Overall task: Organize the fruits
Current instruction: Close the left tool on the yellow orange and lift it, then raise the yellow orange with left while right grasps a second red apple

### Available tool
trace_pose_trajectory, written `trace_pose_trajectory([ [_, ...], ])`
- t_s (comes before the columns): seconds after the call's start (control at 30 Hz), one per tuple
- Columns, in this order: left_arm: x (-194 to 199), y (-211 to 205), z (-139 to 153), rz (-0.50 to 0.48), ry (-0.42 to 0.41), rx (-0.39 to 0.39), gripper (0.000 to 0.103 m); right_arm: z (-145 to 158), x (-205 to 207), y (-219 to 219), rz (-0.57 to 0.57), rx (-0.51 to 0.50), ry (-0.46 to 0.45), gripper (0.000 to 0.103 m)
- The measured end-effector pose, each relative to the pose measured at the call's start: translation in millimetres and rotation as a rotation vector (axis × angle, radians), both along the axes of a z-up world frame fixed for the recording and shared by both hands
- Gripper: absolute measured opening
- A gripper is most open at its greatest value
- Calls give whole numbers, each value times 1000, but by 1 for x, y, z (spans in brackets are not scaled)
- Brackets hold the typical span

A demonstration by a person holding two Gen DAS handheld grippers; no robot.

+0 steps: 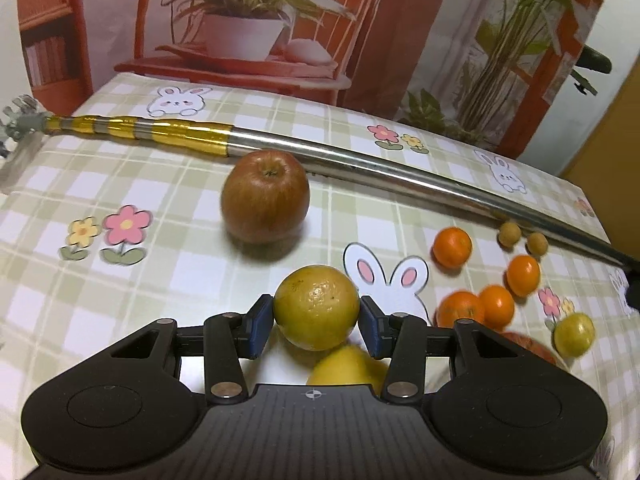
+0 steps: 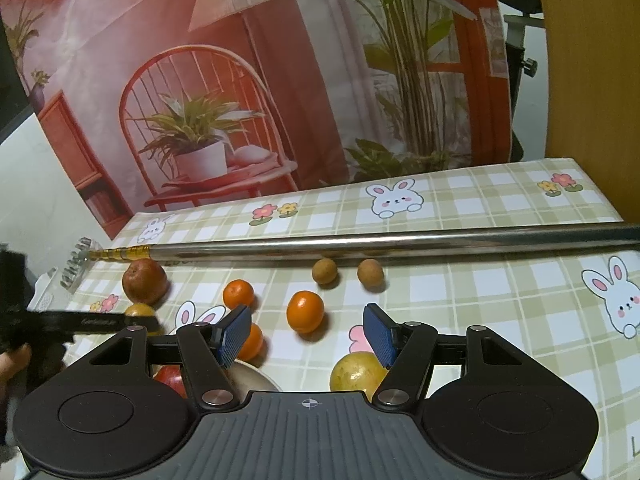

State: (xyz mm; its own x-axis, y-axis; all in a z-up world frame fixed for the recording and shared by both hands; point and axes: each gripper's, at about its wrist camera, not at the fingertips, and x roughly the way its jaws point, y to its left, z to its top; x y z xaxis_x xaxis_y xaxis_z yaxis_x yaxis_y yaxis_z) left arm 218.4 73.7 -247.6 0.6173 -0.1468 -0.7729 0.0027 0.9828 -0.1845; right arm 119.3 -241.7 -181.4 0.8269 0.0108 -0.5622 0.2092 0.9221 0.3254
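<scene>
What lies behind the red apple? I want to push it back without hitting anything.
Right behind the red apple lies the long metal pole, crossing the tablecloth. Whether they touch is unclear; the apple hides that stretch.

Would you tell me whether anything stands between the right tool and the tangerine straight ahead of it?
Nothing visible does. The right tool is open and empty, and the tangerine sits framed between its fingertips on the tablecloth, with no other fruit in front of it.
</scene>
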Motion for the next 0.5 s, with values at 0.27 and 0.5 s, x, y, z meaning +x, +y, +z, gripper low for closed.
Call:
trace_pose_trajectory([
  [0.27,-43,23,26,37,-57,-22,48,-2,0,9,17,12,4,60],
  [0.5,-59,40,44,72,-96,35,48,2,10,27,64,19,7,60],
])
